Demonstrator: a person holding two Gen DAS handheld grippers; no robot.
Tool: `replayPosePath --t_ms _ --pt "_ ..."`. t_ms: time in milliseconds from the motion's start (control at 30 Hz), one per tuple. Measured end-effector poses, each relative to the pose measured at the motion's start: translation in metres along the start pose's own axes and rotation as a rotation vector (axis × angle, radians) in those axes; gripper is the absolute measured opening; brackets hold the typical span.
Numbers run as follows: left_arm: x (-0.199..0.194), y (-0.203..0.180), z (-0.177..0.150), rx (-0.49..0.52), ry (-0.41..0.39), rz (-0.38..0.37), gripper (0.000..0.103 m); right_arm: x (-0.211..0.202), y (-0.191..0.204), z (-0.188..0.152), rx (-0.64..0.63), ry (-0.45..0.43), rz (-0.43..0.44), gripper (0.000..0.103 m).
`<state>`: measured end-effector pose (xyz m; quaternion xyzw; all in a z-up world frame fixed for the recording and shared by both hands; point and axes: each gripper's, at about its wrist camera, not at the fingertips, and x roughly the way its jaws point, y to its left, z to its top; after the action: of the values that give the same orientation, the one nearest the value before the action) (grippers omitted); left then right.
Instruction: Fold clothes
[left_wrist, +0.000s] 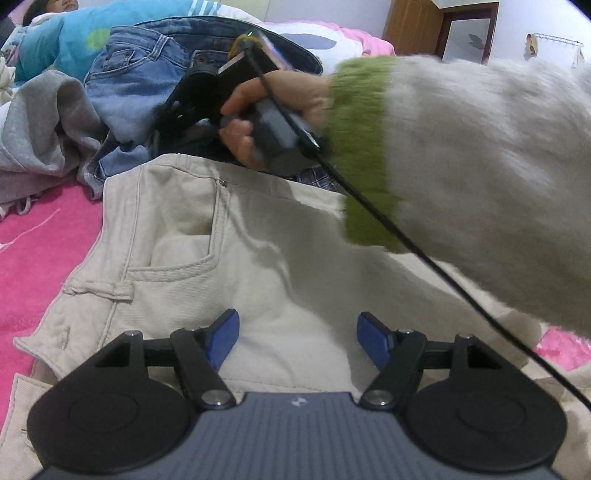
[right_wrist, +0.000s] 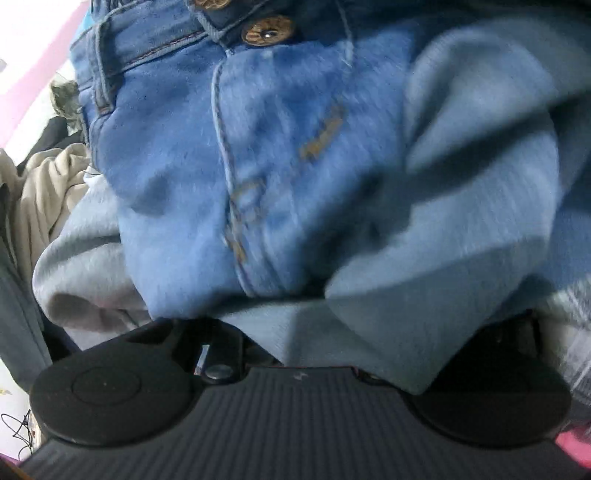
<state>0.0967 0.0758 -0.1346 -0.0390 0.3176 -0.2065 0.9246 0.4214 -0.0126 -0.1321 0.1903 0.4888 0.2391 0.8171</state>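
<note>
Jeans (right_wrist: 258, 155): I have my right gripper (right_wrist: 295, 354) pushed deep into the pile; denim fills its view from 9 to 3 o'clock, brass button (right_wrist: 267, 31) at 12.
Right gripper state: its fingertips are buried under a blue-grey fold (right_wrist: 424, 258), so I cannot tell whether they are apart or pinching cloth.
Step, as I judge it: picking the next garment off the pile. I should catch one layer only, near the waistband, and lift slowly so the fold below drops away.
Beige trousers (left_wrist: 229, 251): lying flat on the pink bed (left_wrist: 40, 240), directly under my left gripper (left_wrist: 298, 332).
Left gripper state: fingers spread wide, holding nothing; the pile sits at 11 o'clock.
</note>
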Motion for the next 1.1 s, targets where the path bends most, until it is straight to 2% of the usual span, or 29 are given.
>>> replayPosePath --t_ms 100,167,267,300,333,433,500,567,633,733,800,900,967,1033,1100 --pt "0.0 -0.001 0.0 -0.001 0.0 -0.001 0.072 -0.025 0.012 -0.01 -0.11 0.023 -0.061 0.024" --pt "0.002 -0.003 0.001 -0.001 0.0 0.0 0.072 -0.057 0.024 -0.016 -0.217 -0.01 -0.094 0.028" --pt "0.003 -0.004 0.002 -0.004 0.0 0.0 0.072 -0.107 0.036 -0.018 -0.306 -0.103 -0.081 0.03" --pt "0.004 -0.004 0.003 -0.005 0.0 0.0 0.072 -0.119 0.039 -0.02 -0.325 -0.119 -0.064 0.03" --pt "0.004 -0.005 0.003 -0.006 0.0 0.0 0.072 -0.124 0.041 -0.024 -0.339 -0.099 -0.036 0.03" --pt "0.004 -0.008 0.005 -0.007 -0.001 0.0 0.072 -0.107 0.05 -0.046 -0.41 0.037 0.005 0.03" --pt "0.003 -0.008 0.006 -0.011 -0.002 -0.002 0.072 -0.08 0.056 -0.062 -0.452 0.095 -0.017 0.03" --pt "0.002 -0.006 0.007 -0.026 -0.009 -0.011 0.072 -0.044 0.047 -0.066 -0.435 0.125 -0.06 0.029" --pt "0.0 0.001 0.009 -0.072 -0.025 -0.043 0.073 -0.021 0.035 -0.071 -0.428 0.122 -0.081 0.027" --pt "-0.002 0.012 0.01 -0.145 -0.036 -0.09 0.073 -0.022 0.024 -0.067 -0.384 0.051 -0.026 0.027" --pt "-0.001 0.011 0.01 -0.15 -0.034 -0.093 0.073 -0.031 0.021 -0.065 -0.367 0.034 -0.018 0.027" --pt "-0.001 0.011 0.01 -0.15 -0.035 -0.095 0.074 -0.071 0.018 -0.065 -0.305 -0.021 -0.024 0.028" --pt "-0.001 0.012 0.01 -0.151 -0.036 -0.098 0.074 -0.113 0.009 -0.066 -0.23 -0.099 -0.001 0.029" --pt "-0.001 0.012 0.01 -0.153 -0.038 -0.101 0.074 -0.172 -0.007 -0.068 -0.152 -0.196 0.003 0.029" --pt "-0.001 0.013 0.01 -0.154 -0.039 -0.104 0.074 -0.245 -0.029 -0.083 -0.109 -0.305 -0.063 0.029"
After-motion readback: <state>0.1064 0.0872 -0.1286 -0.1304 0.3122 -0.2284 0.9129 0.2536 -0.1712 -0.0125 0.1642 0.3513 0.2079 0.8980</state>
